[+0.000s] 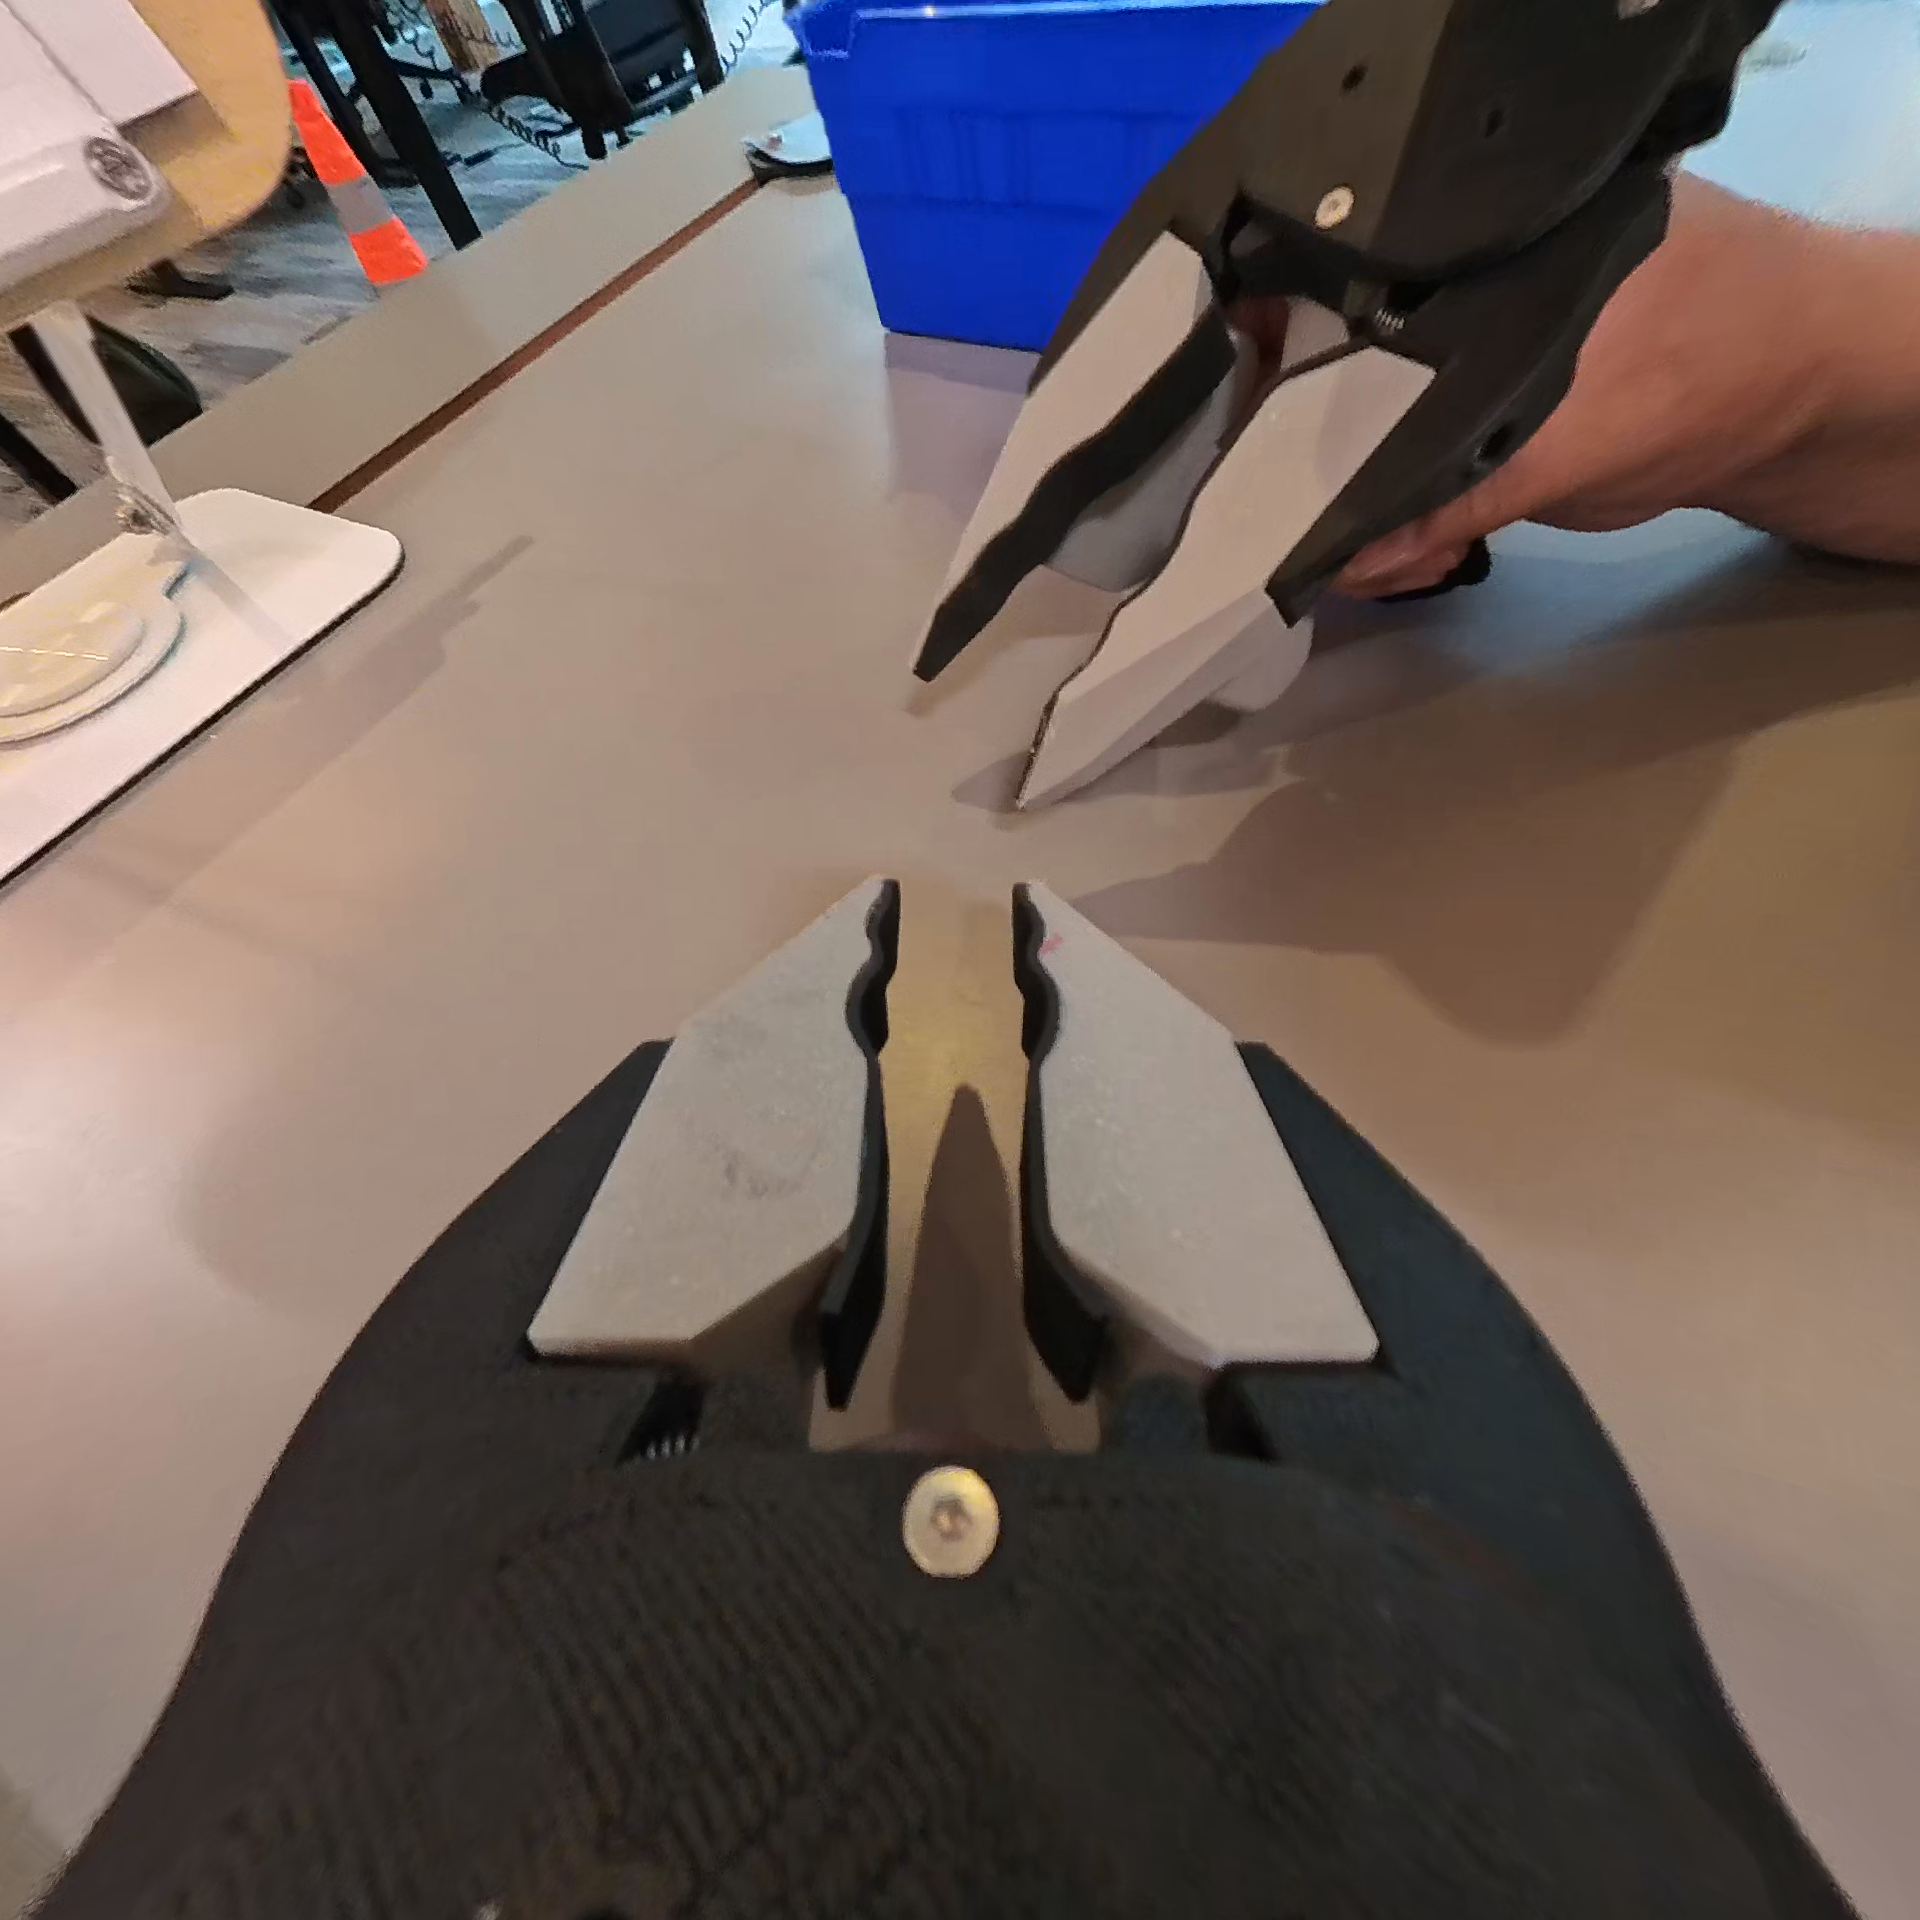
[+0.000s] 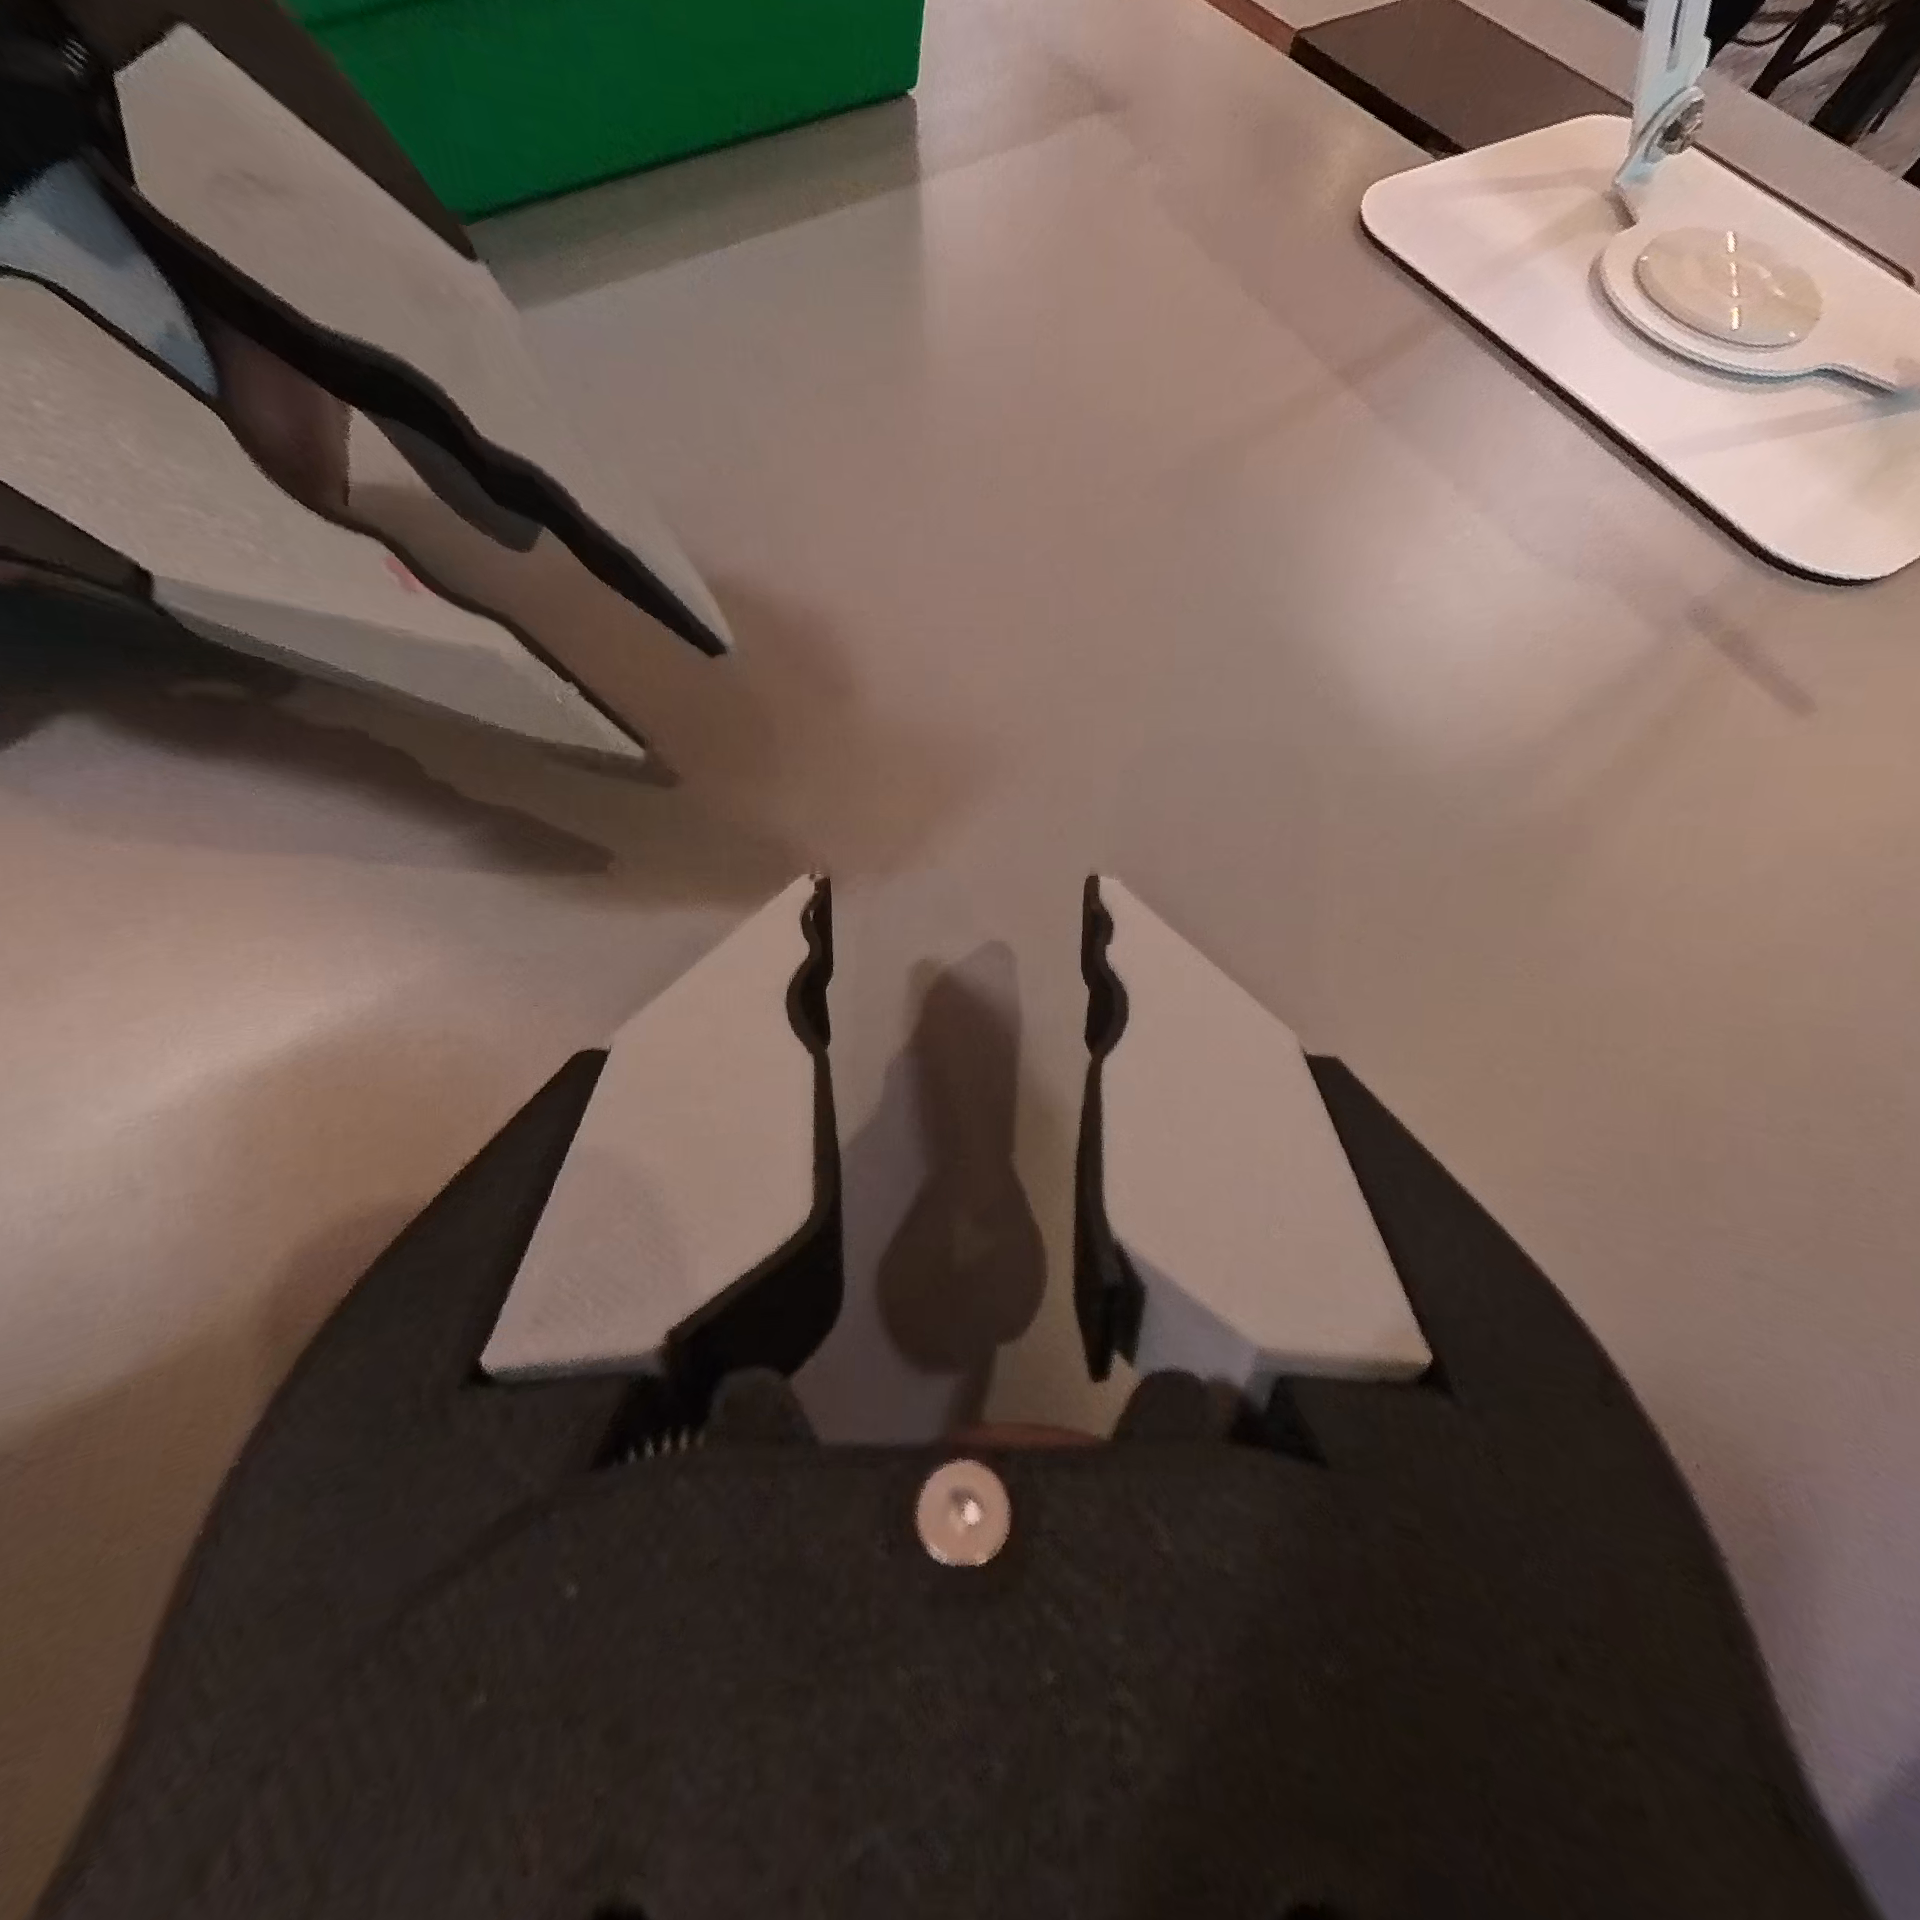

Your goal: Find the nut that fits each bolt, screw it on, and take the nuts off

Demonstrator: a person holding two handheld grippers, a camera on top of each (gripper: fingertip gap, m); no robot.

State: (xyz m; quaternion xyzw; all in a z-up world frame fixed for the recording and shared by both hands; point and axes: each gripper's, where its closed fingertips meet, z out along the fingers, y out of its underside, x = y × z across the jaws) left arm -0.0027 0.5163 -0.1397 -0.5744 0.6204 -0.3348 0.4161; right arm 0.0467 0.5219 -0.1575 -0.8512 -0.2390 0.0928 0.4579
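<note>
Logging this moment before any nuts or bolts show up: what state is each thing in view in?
Left tongs: open, empty, low over the table.
Right tongs: open, empty, tips near the table.
Blue bin: upright on the table, contents hidden.
Green box: on the table, only its side shows.
White stand base: flat on the table.

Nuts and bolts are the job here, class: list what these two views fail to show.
- Nuts and bolts: in neither view; only bare table between the open left gripper and open right gripper.
- Blue bin, left wrist view: contents hidden by its wall, top cut off.
- Green box, right wrist view: cut off by the top edge.
</note>
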